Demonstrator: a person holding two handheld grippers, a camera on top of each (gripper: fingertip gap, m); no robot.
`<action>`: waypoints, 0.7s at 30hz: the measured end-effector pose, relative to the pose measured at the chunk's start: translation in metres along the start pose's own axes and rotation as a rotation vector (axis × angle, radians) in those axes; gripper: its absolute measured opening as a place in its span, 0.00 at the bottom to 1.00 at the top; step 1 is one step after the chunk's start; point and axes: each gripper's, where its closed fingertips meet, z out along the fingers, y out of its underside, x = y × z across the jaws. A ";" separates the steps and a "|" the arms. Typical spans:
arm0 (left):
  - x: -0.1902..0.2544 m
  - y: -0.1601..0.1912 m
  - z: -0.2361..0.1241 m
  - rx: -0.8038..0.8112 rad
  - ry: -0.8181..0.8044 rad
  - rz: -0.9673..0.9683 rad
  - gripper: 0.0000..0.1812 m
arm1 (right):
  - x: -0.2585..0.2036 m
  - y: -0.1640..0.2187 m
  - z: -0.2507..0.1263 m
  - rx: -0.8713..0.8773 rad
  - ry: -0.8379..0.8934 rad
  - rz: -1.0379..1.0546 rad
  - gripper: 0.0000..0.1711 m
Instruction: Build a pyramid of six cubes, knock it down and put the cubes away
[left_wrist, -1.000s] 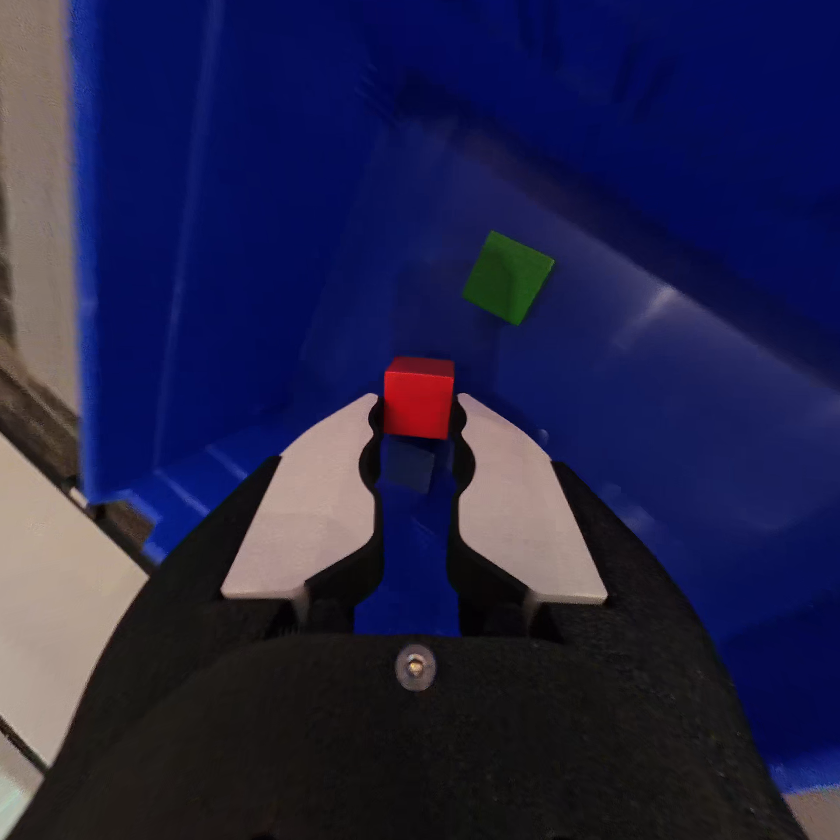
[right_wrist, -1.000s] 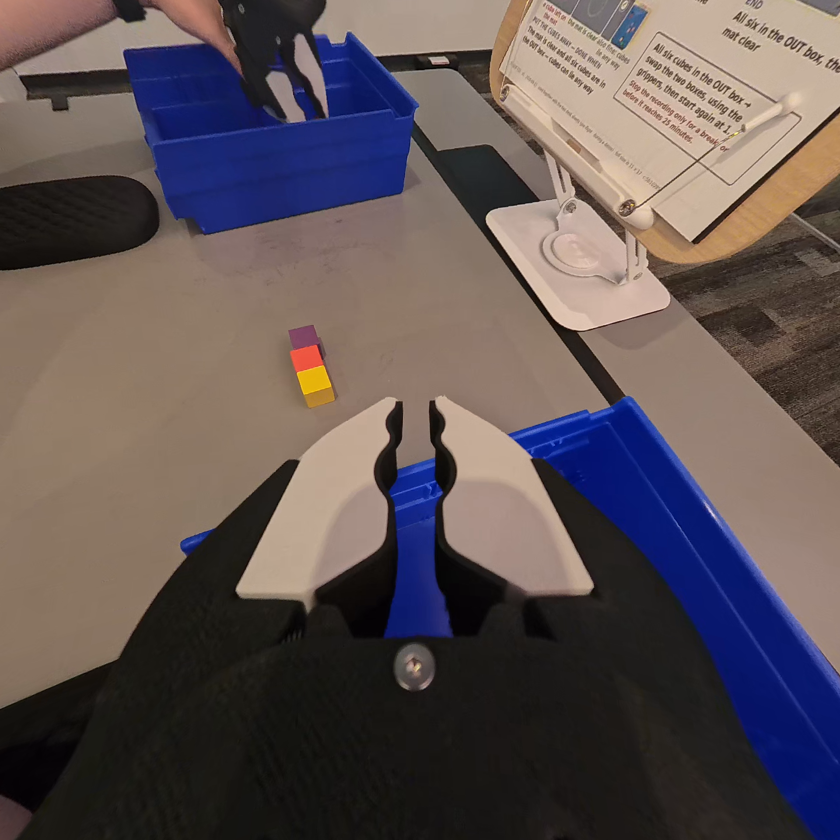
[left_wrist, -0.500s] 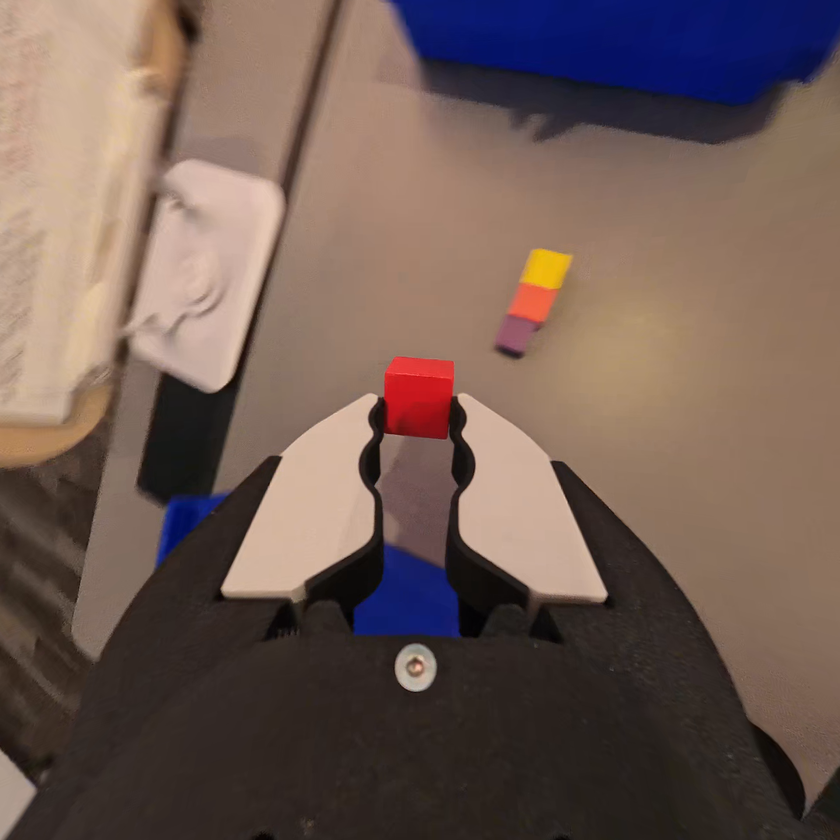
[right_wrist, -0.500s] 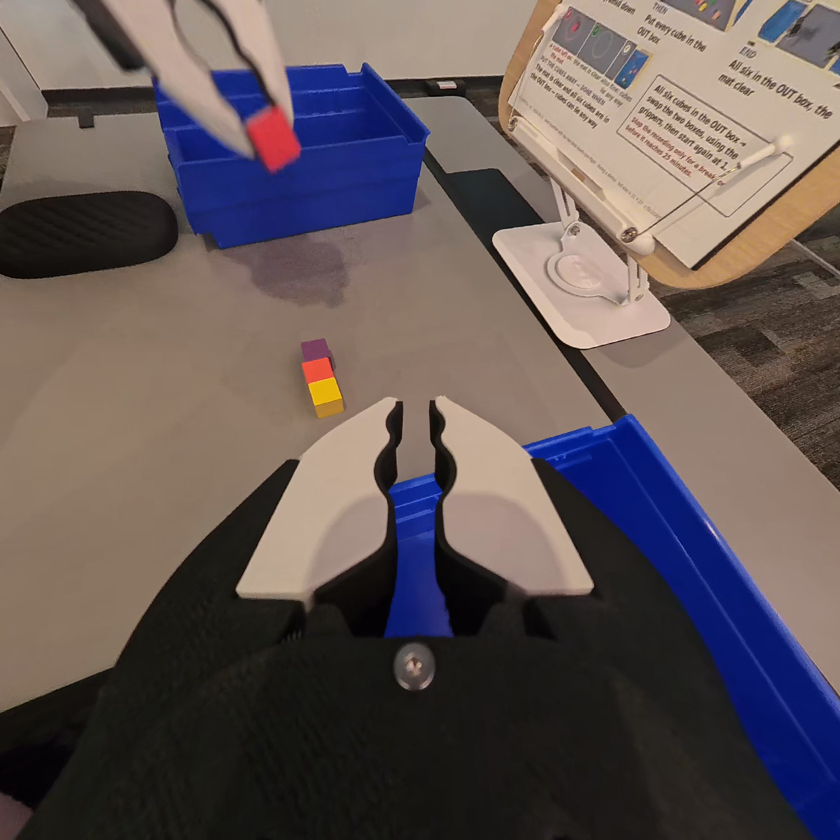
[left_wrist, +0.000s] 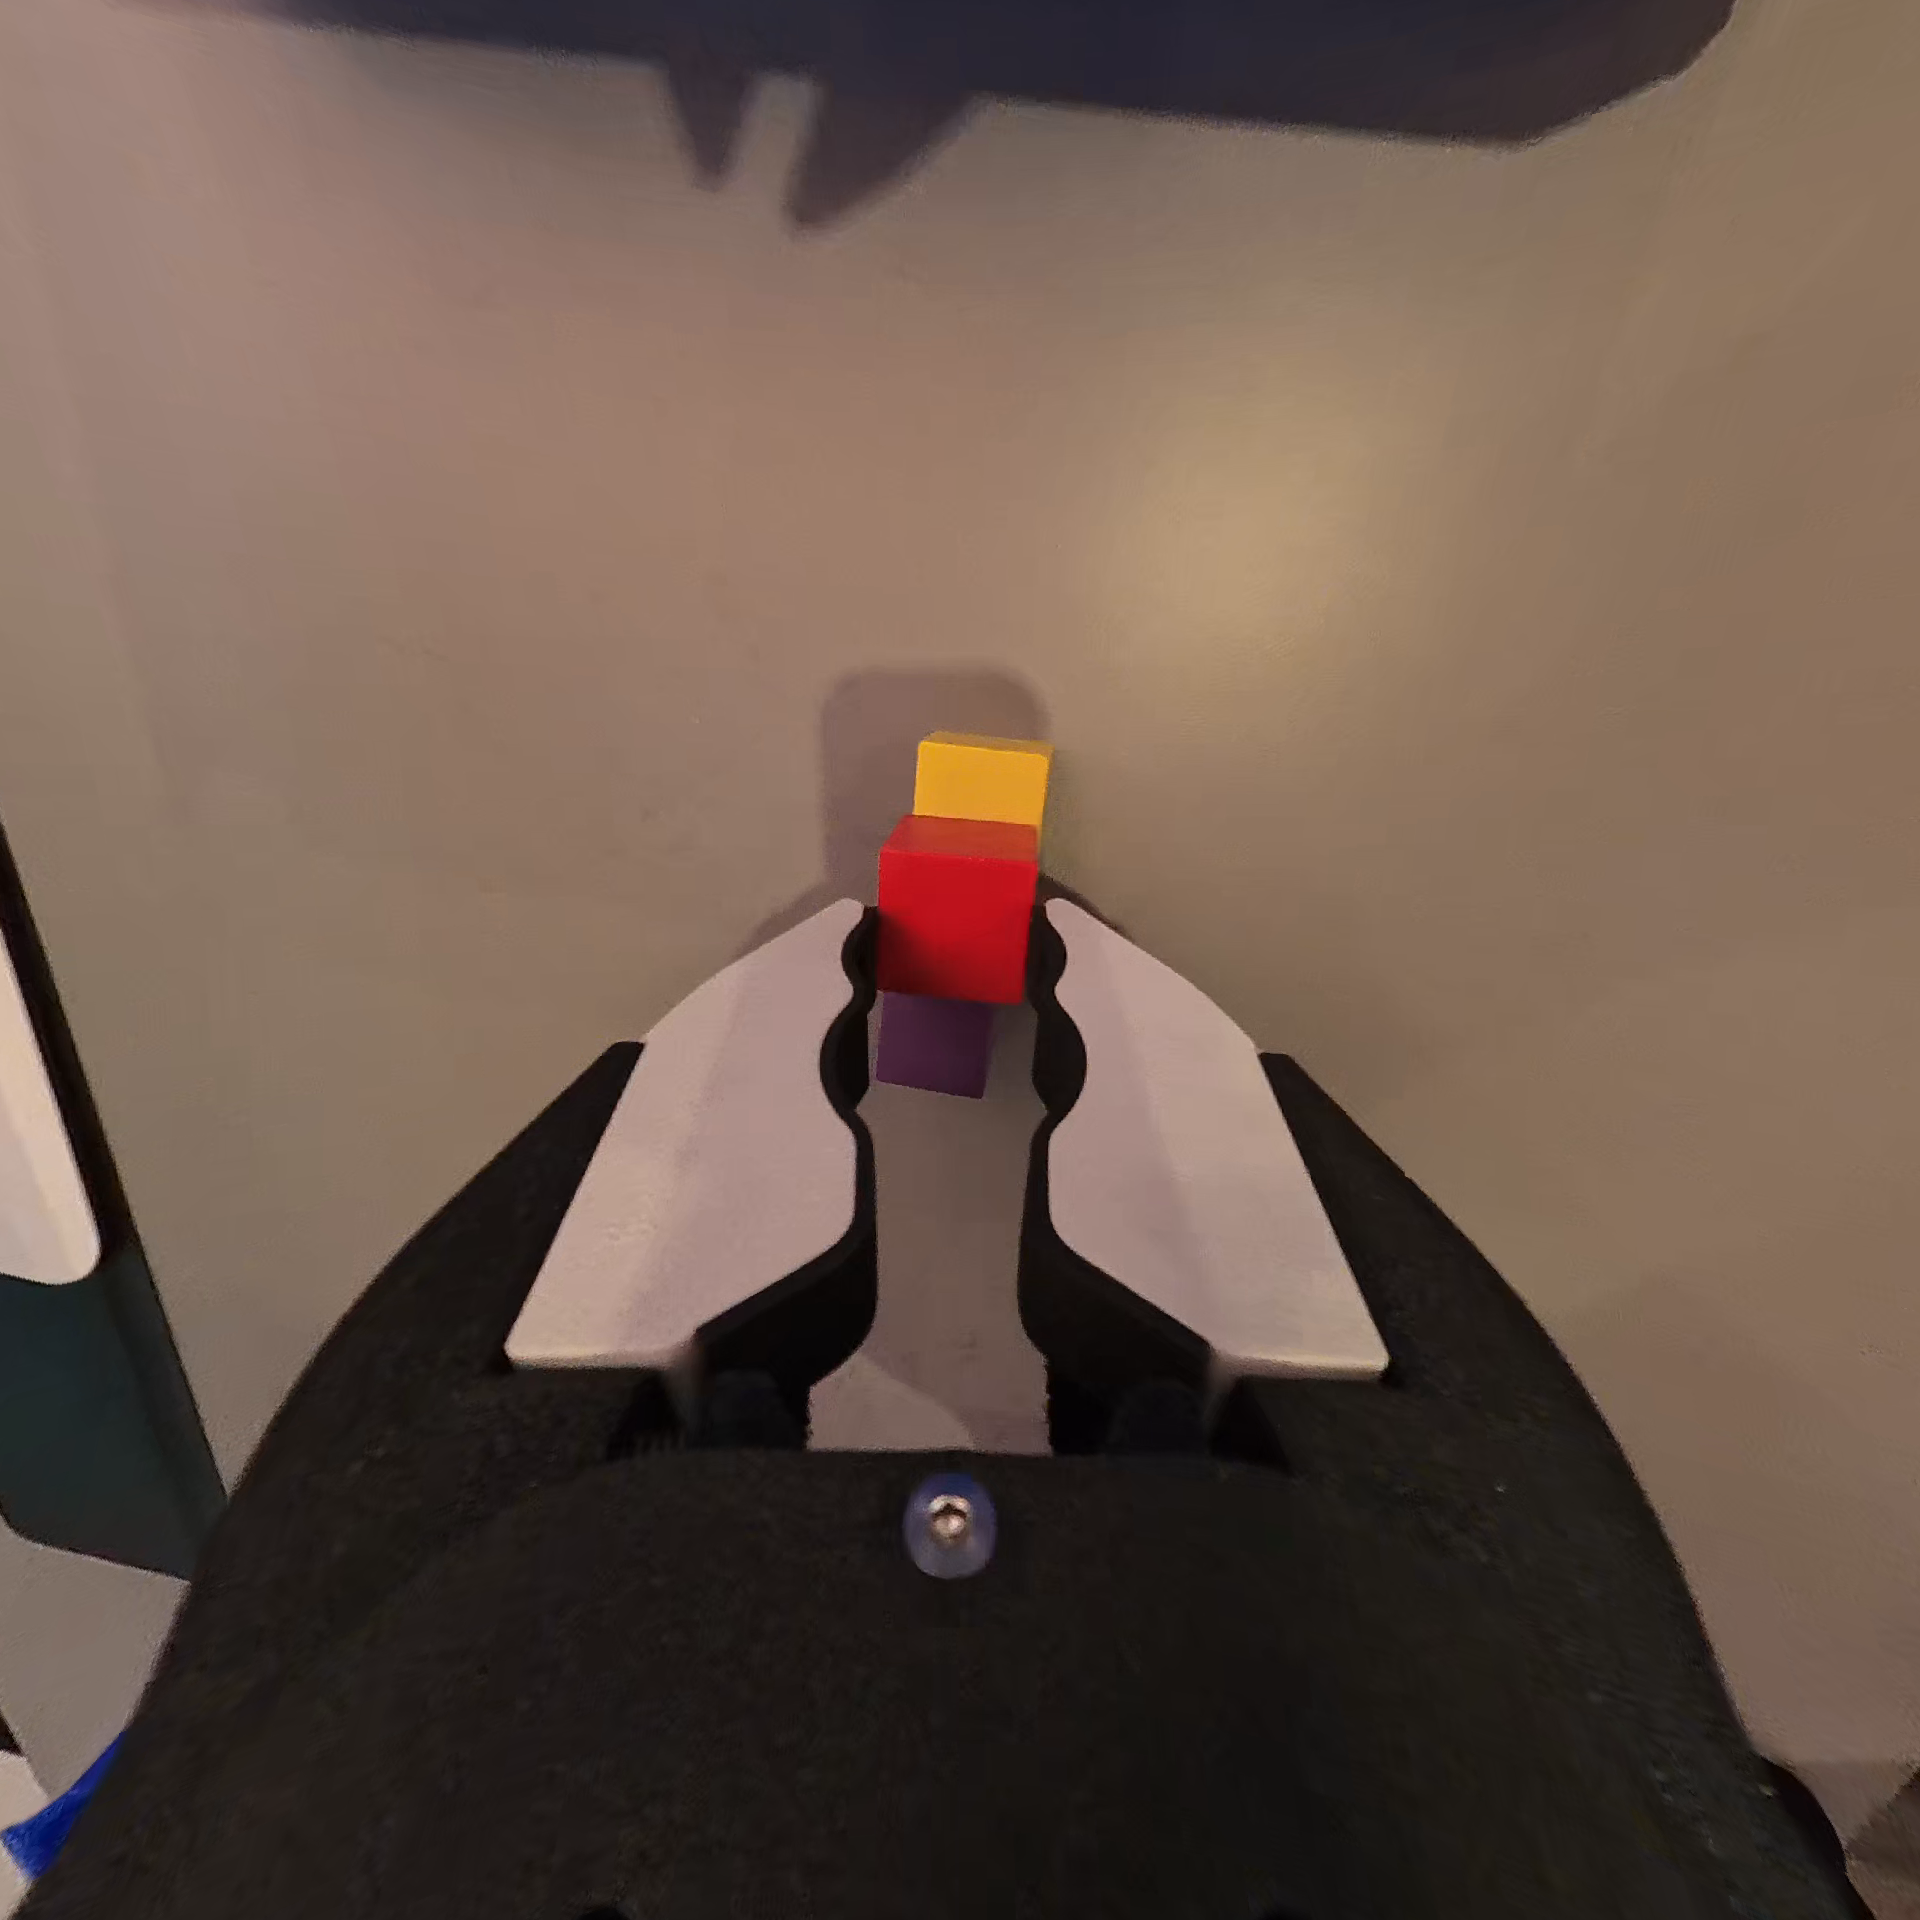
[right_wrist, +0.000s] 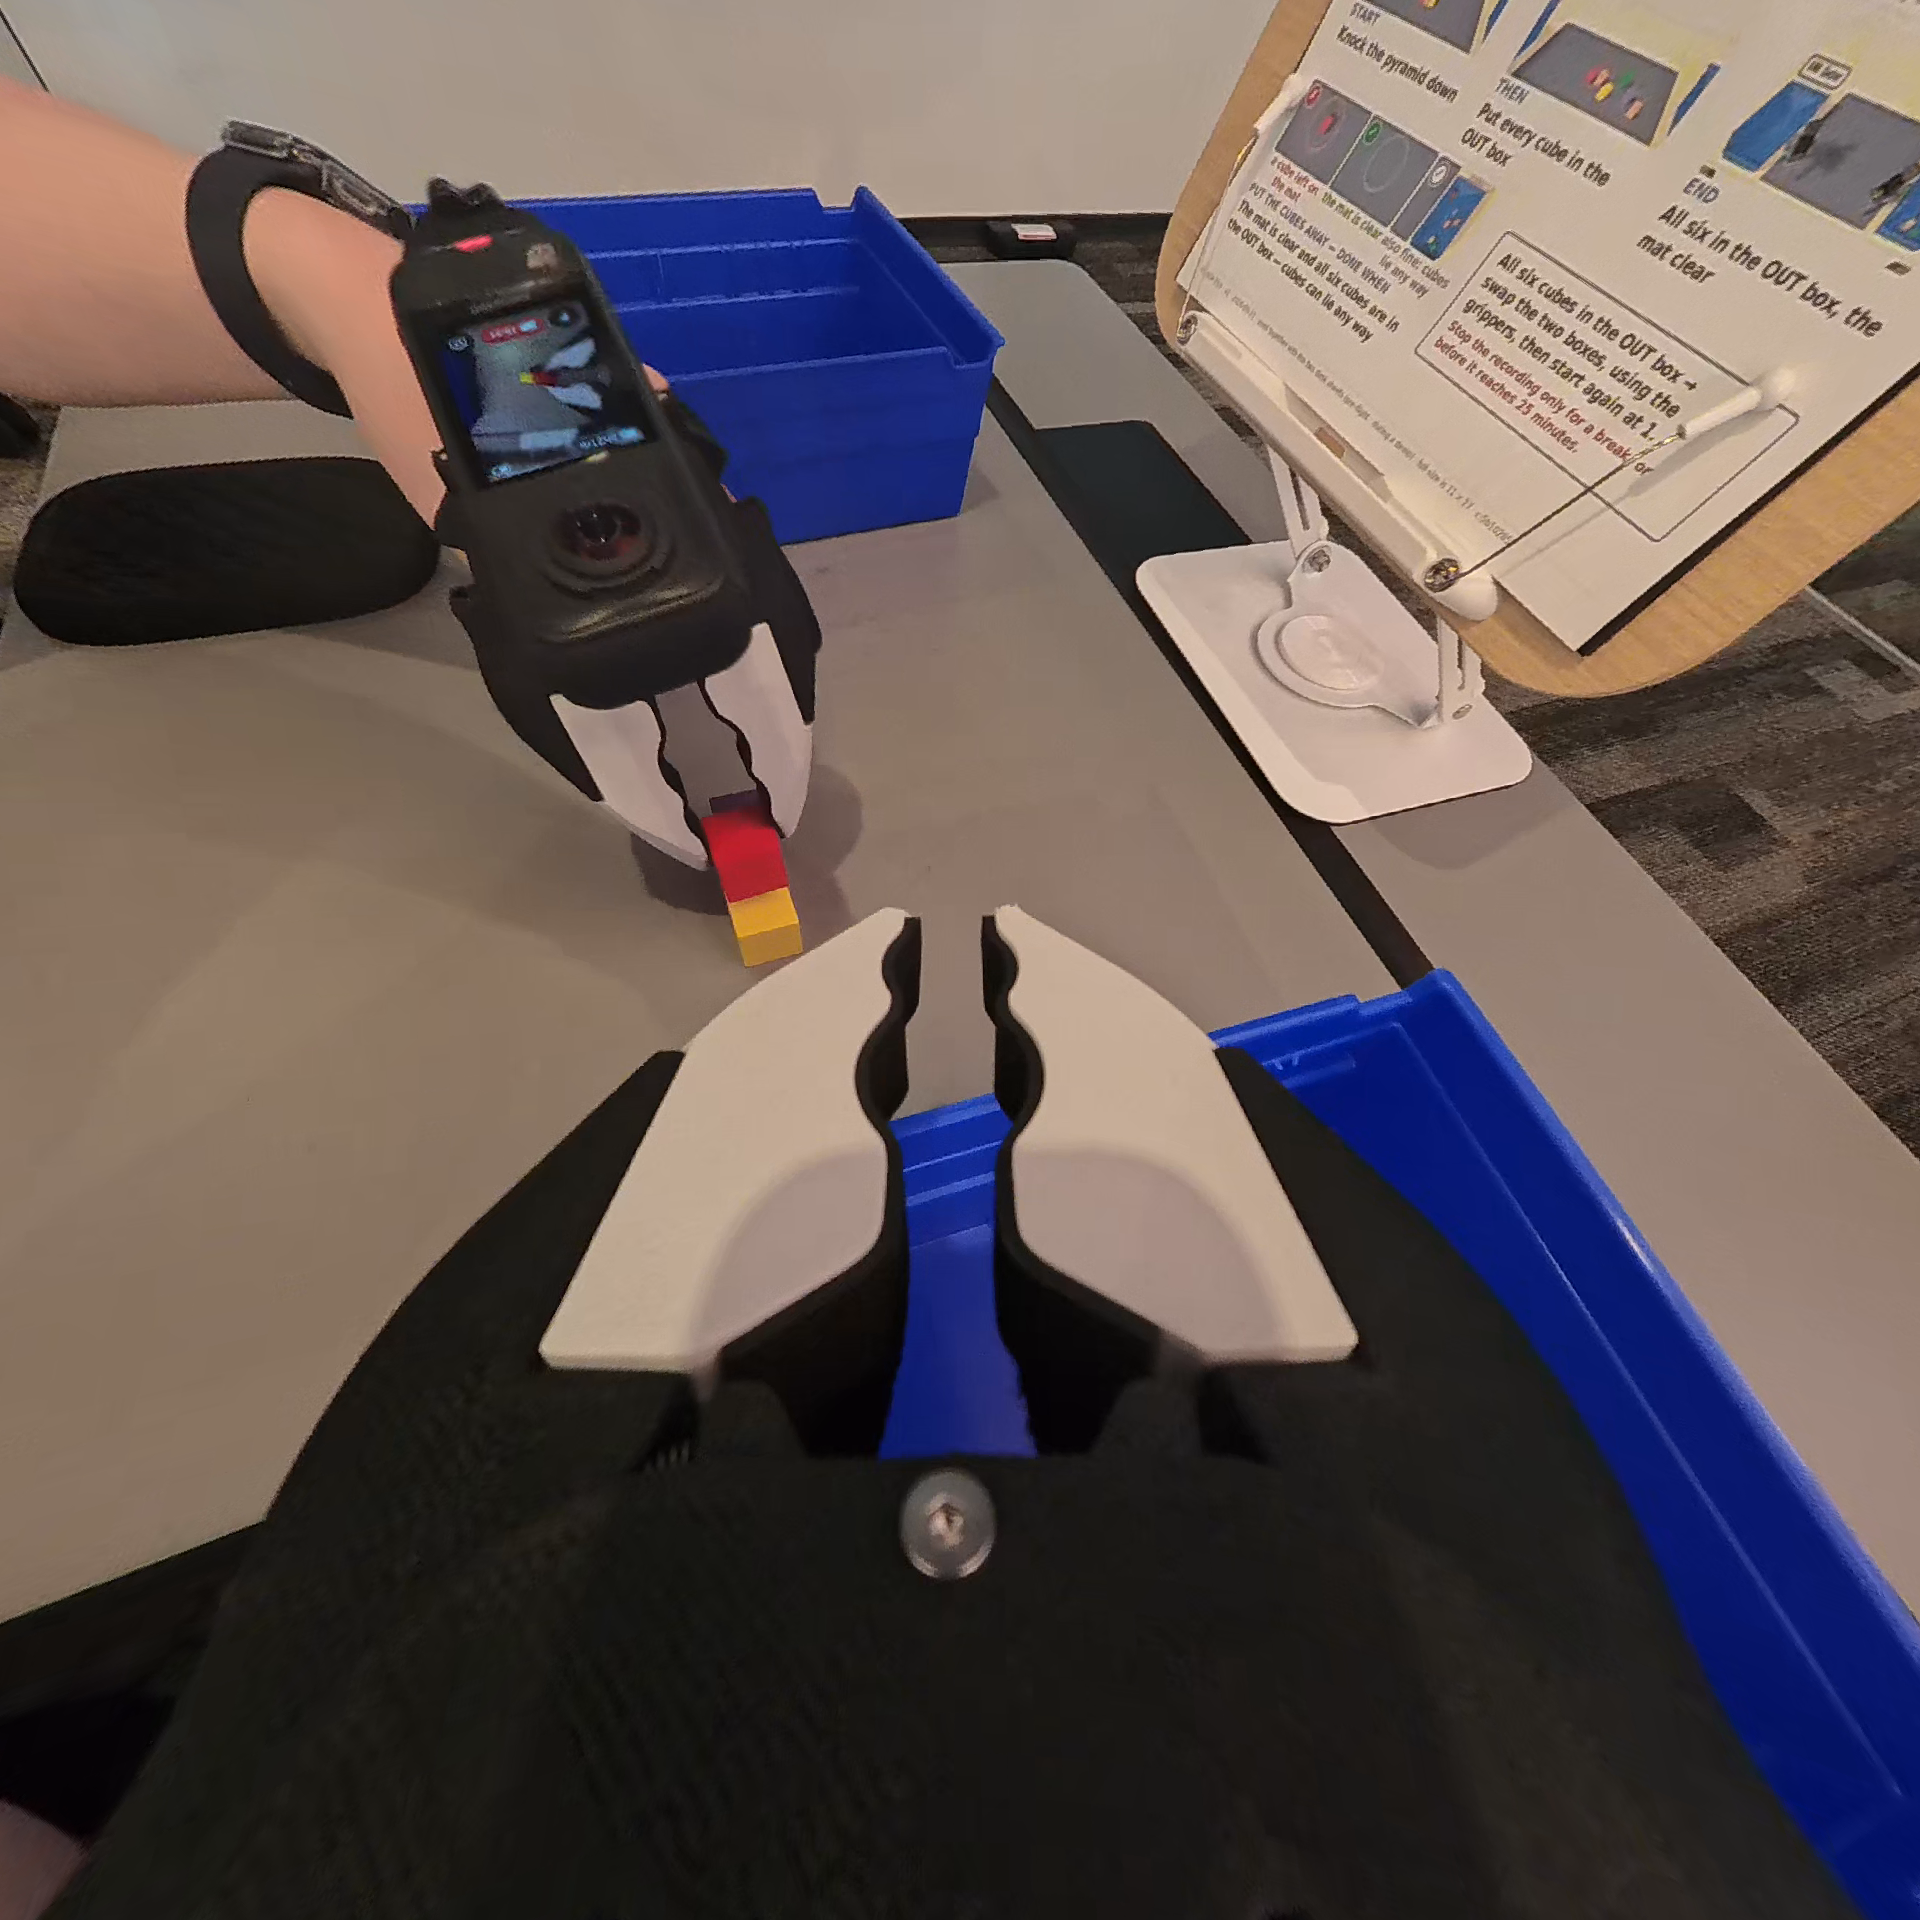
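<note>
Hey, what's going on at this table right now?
A person holding a gripper in each hand is building with coloured cubes. The left gripper grips a red cube and holds it over a row of cubes on the grey table, just above the purple cube and a mostly hidden middle cube, with the yellow cube at the row's end. The right gripper holds nothing, its fingers slightly apart, above a blue bin.

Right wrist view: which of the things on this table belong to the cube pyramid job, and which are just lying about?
Part of the job:
- red cube, held in the left gripper
- yellow cube
- purple cube
- far blue bin
- near blue bin
- right gripper, empty

Lying about:
- black wrist rest
- instruction board on its white stand
</note>
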 end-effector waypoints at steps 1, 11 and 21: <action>-0.001 0.000 0.001 -0.004 0.001 0.003 0.15 | 0.000 0.000 0.000 -0.001 -0.001 0.000 0.07; 0.000 0.000 0.007 -0.008 0.048 0.016 0.16 | 0.003 0.002 0.000 -0.002 0.004 0.006 0.07; -0.041 -0.002 -0.089 0.239 -0.208 -0.072 0.25 | 0.002 0.001 -0.003 0.016 -0.001 0.008 0.07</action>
